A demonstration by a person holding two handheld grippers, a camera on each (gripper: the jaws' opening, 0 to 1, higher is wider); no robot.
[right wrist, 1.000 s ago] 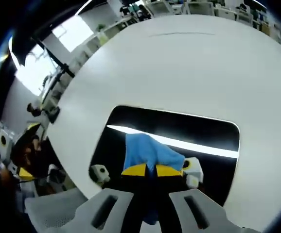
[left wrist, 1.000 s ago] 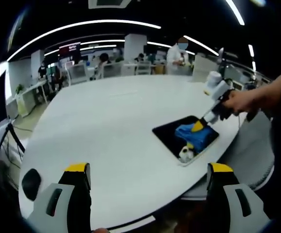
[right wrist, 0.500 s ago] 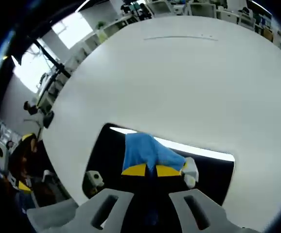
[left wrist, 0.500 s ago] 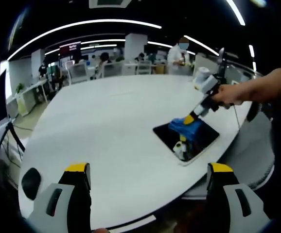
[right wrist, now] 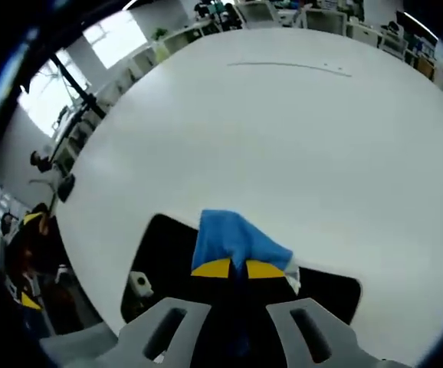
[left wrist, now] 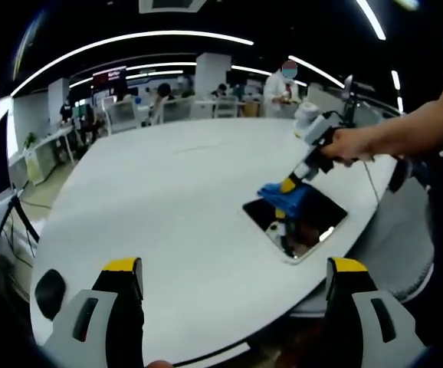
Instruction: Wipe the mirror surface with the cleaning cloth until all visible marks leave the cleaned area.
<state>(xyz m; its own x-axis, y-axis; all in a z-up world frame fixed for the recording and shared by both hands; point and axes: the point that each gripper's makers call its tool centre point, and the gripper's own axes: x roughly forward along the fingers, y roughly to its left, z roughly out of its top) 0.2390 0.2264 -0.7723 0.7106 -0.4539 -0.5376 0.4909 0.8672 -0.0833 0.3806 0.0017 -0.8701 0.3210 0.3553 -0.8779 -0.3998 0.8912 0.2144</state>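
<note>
The mirror (left wrist: pixel 313 222) is a dark rectangle in a thin white frame, lying flat near the right edge of the white table (left wrist: pixel 168 192). A hand holds my right gripper (left wrist: pixel 287 186) over the mirror's far left part. It is shut on the blue cleaning cloth (left wrist: pixel 277 195). In the right gripper view the yellow-tipped right gripper (right wrist: pixel 237 269) pinches the blue cloth (right wrist: pixel 233 238), which lies over the far rim of the mirror (right wrist: pixel 160 253) and partly on the table. My left gripper (left wrist: pixel 234 268) is open with nothing between its jaws, well short of the mirror.
The table (right wrist: pixel 283 138) is broad and bare, with a thin seam (right wrist: pixel 290 67) at its far side. A black object (left wrist: pixel 49 287) sits below the table's near left edge. Chairs and desks stand behind, with a person in a white coat (left wrist: pixel 283 88).
The right gripper has dragged the cloth across the mirror from its near part to its far left edge. The left gripper has stayed still.
</note>
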